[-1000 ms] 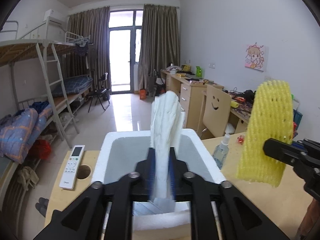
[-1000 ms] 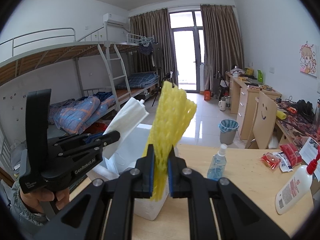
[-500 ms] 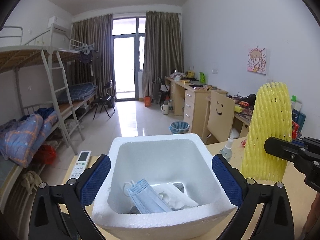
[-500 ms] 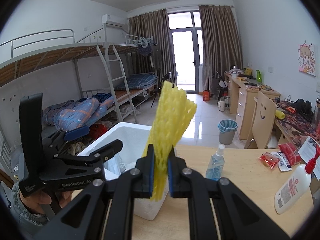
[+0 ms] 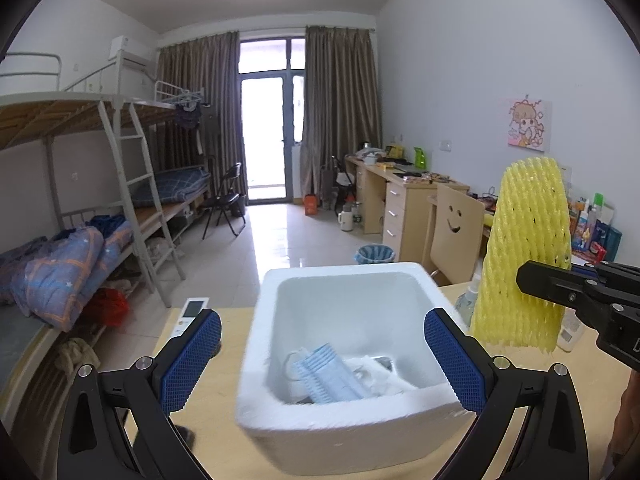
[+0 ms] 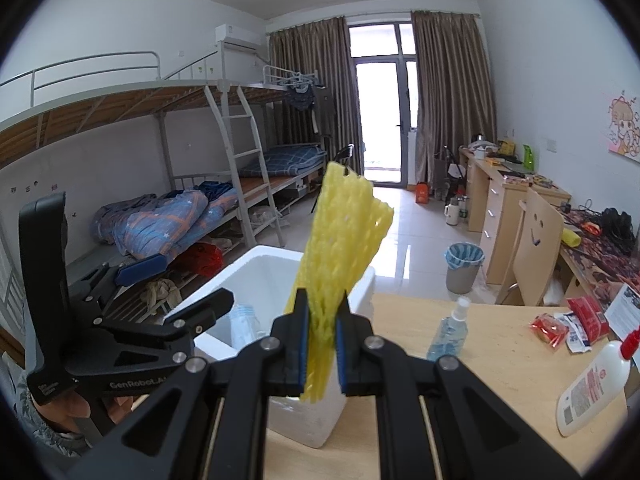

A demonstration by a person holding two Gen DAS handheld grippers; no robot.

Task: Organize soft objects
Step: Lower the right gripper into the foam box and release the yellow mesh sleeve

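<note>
Yellow foam net (image 6: 340,264) stands upright, pinched by right gripper (image 6: 322,354); left gripper (image 5: 322,364) gapes wide before foam box (image 5: 348,420)

Dorm room with white walls, a glossy tiled floor (image 5: 276,240), bunk beds (image 5: 80,152) on the left, desks (image 5: 404,200) on the right, brown curtains (image 5: 340,112) framing a bright glass door (image 5: 266,136)
</note>
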